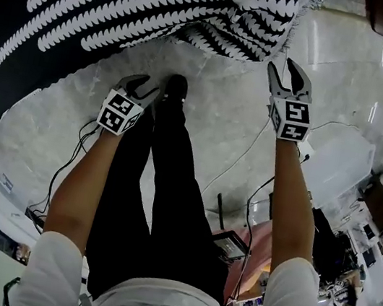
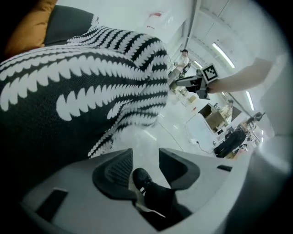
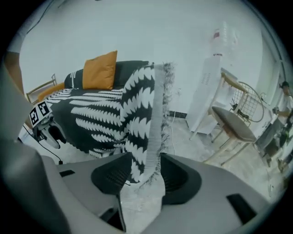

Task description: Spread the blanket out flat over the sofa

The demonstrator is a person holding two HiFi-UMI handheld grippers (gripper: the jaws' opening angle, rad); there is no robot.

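Observation:
The black blanket (image 1: 129,6) with white leaf rows lies draped over the sofa (image 3: 130,68), its fringed corner hanging off the near end. My right gripper (image 1: 283,68) is open just below that corner. In the right gripper view the fringed edge (image 3: 153,137) hangs in the gap of the gripper (image 3: 145,161), and the pads do not press on it. My left gripper (image 1: 143,87) is open and empty, a little off the blanket's lower edge. In the left gripper view only a shoe (image 2: 142,179) shows between its fingers (image 2: 114,171), with the blanket (image 2: 68,91) up to the left.
An orange cushion (image 3: 99,71) leans on the sofa's back. A stool (image 3: 234,122) and a white upright board (image 3: 206,91) stand to the sofa's right. Cables (image 1: 250,152) trail over the marble floor. A white box (image 1: 336,163) sits to the right of my legs.

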